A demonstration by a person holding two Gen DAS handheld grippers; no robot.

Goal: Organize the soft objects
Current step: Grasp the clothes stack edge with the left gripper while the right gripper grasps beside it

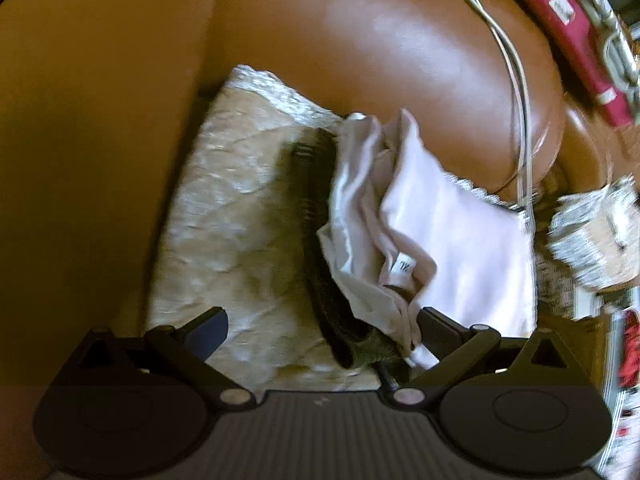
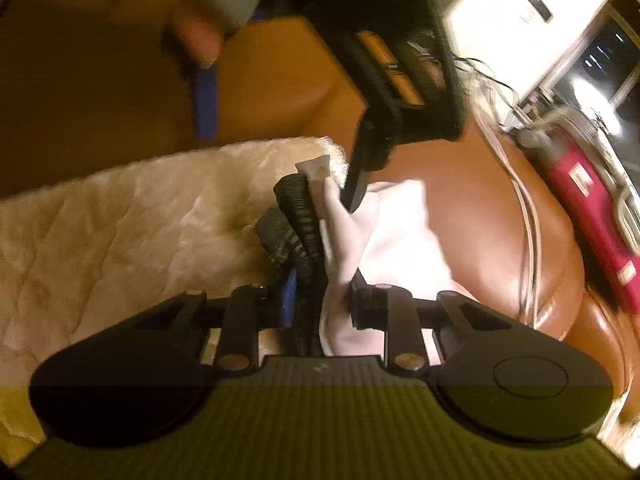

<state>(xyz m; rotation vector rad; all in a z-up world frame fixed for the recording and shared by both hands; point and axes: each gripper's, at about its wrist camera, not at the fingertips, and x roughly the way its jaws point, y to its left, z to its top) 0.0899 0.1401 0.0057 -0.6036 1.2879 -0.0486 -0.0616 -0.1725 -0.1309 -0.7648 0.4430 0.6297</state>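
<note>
A pale pink cloth (image 1: 448,232) and a dark ribbed cloth (image 1: 316,248) lie bunched on a cream quilted cushion (image 1: 232,220) on a brown leather sofa (image 1: 380,40). My left gripper (image 1: 322,332) is open just above them, its right finger touching the pink cloth's near edge. In the right wrist view, my right gripper (image 2: 324,300) is shut on the dark ribbed cloth (image 2: 298,216) and a fold of the pink cloth (image 2: 344,240) together. The left gripper (image 2: 280,168) hangs open over the same pile, held by a hand (image 2: 196,32).
White cables (image 1: 516,92) run over the sofa arm. Beyond the arm lies a red and grey appliance (image 1: 572,32) (image 2: 592,200). A second fringed cushion (image 1: 596,236) and printed papers sit at the right. A bright white box (image 2: 528,12) stands at the back.
</note>
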